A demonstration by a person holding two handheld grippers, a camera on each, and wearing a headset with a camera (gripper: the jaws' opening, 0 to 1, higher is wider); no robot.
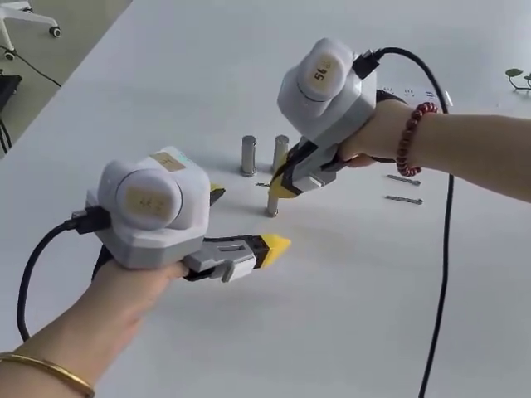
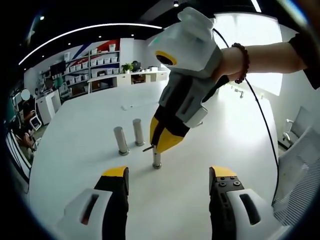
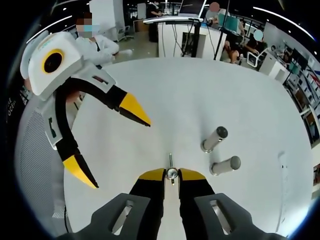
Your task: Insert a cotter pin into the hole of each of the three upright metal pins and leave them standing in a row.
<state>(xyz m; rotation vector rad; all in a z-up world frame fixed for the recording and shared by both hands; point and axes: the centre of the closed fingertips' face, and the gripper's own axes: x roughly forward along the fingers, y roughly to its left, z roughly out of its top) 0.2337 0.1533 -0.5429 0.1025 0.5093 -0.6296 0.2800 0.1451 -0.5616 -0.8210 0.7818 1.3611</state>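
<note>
Centre frame, a cotter pin is clenched in the right gripper, level with the hole of the front metal pin; the left gripper is held released below, likely for steadying.

Two metal pins stand abreast behind the third pin, cotter pins lying to their right.
</note>
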